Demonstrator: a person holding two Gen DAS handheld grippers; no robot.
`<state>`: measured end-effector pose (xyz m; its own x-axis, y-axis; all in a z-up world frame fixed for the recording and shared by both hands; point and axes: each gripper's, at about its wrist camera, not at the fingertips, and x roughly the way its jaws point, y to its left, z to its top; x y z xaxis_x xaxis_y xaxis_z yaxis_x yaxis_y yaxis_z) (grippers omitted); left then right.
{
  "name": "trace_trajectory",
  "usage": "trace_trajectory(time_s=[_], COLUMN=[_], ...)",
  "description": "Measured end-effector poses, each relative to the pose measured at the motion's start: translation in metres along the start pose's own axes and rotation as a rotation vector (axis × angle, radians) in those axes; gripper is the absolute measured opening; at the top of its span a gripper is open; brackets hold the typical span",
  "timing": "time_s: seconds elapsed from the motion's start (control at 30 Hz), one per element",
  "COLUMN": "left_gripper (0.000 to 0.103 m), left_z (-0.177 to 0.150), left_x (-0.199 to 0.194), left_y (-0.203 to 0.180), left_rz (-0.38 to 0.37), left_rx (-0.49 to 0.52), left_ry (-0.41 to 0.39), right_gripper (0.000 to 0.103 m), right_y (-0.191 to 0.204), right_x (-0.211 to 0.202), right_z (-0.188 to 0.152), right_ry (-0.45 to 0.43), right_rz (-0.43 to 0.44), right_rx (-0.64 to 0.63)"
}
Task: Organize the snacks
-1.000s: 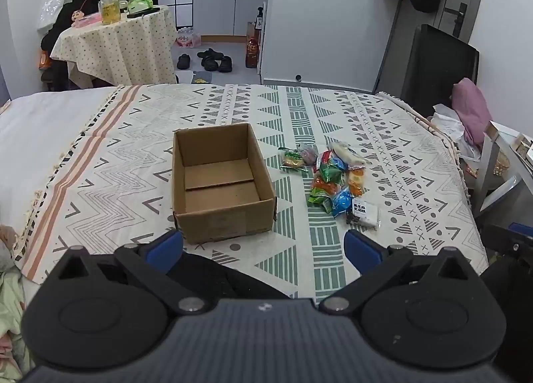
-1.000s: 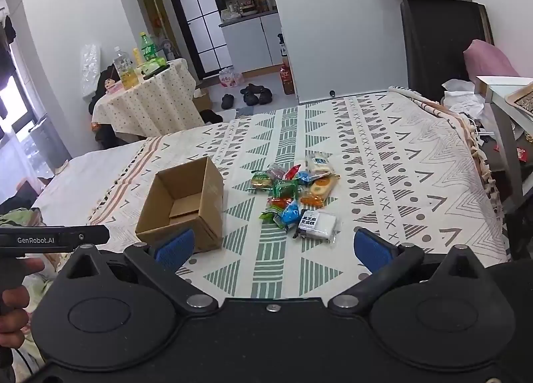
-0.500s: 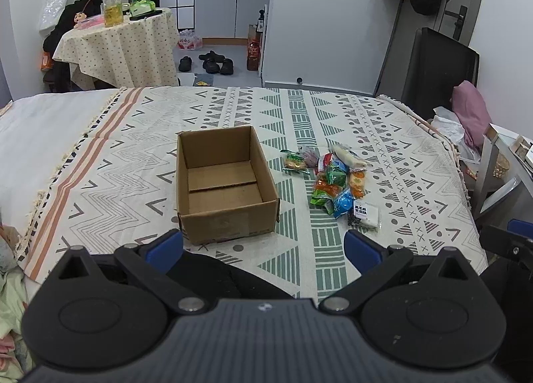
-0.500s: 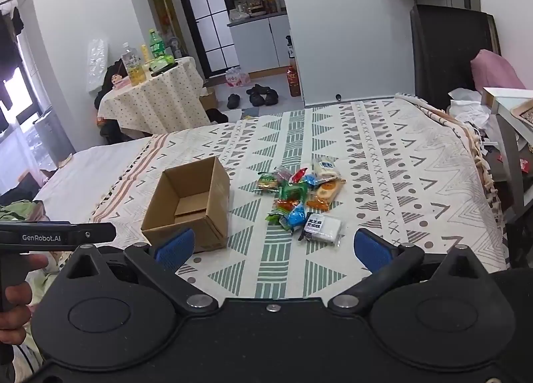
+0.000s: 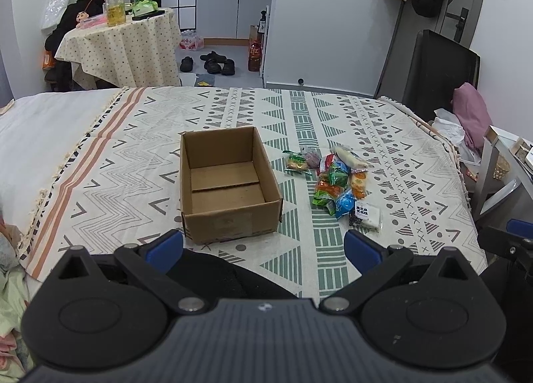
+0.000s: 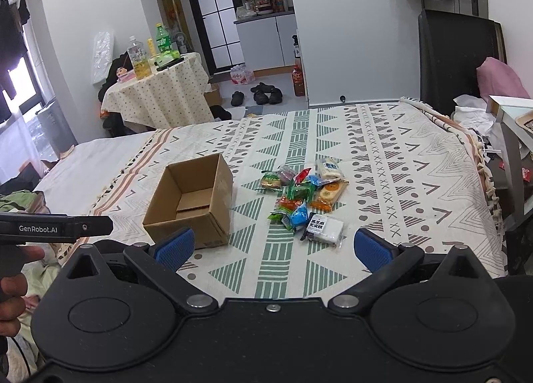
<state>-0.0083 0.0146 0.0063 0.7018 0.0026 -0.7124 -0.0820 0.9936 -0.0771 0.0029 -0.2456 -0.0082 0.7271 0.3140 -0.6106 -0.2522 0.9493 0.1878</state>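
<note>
Right tool (image 6: 271, 251) spread wide, empty cardboard box (image 6: 193, 203) — snack packets (image 6: 304, 201) beside it, patterned bedspread (image 6: 399, 163)

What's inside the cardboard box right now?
No snacks: the box shows only its bare bottom flaps. The corner behind its near wall is hidden. The snacks lie beside it.

An open cardboard box (image 5: 230, 183) sits upright on the patterned bed cover (image 5: 383, 136), its flaps folded in flat and nothing inside. Just to its right, apart from it, lies a loose pile of snack packets (image 5: 334, 179): green, red, orange and blue wrappers overlapping one another. At the pile's near edge lies a white packet with a black label (image 6: 324, 228), flat on the cover.
</note>
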Motion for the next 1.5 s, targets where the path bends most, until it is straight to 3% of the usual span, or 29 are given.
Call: trace_trajectory(time_s=[1.5], left_gripper=[0.102], left_z=[-0.0001], left_x=[-0.0005], left_y=[0.0043], left_rz=[0.006], left_rx=[-0.023], left_ry=[-0.002], right_gripper=[0.103], right_y=[-0.0021], right_x=[0.001], right_z=[0.0023], right_ry=[0.01], right_rz=[-0.017], right_rx=[-0.001])
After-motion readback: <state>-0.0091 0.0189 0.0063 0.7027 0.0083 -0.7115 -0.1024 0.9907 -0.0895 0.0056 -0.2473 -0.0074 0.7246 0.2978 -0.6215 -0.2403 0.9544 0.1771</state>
